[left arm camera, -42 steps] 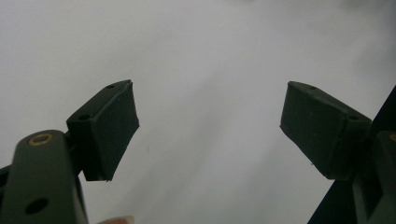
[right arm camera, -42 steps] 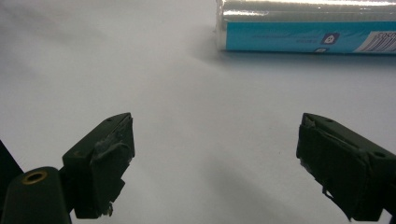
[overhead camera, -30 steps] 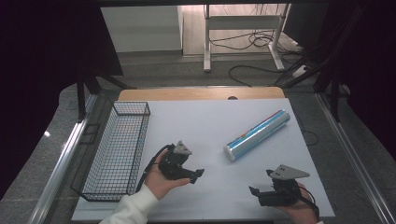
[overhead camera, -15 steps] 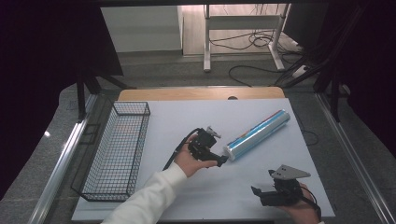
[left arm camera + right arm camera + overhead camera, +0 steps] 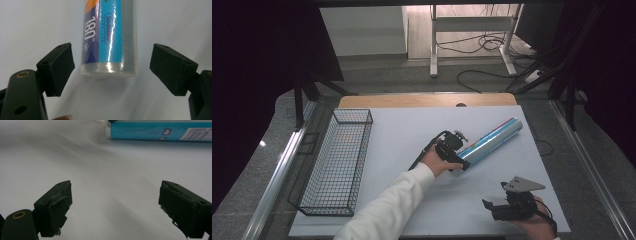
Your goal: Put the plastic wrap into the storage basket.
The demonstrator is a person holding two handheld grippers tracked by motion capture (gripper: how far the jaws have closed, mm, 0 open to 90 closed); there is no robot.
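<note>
Now my left gripper [image 5: 110, 72], jaws spread, straddles the near end of the foil roll [image 5: 489, 140] at table centre. Right gripper [image 5: 507, 207] idles open at 5 o'clock. I'd centre, then squeeze evenly.

Readable text sits only on the blue shrink-wrapped cylindrical roll [image 5: 110, 37]. In the left gripper view: "180" in large white digits on the dark blue band, with a small "m" after it and a smaller "30" beneath, unit too small to read. On the lighter blue band beside it, a brand in a rounded outline reads roughly "Sodolike"; letters partly under glare, so not certain. In the right gripper view, the same roll [image 5: 160, 130] carries a barcode with digits, a small icon and a line of fine print, all upside down and illegible.
</note>
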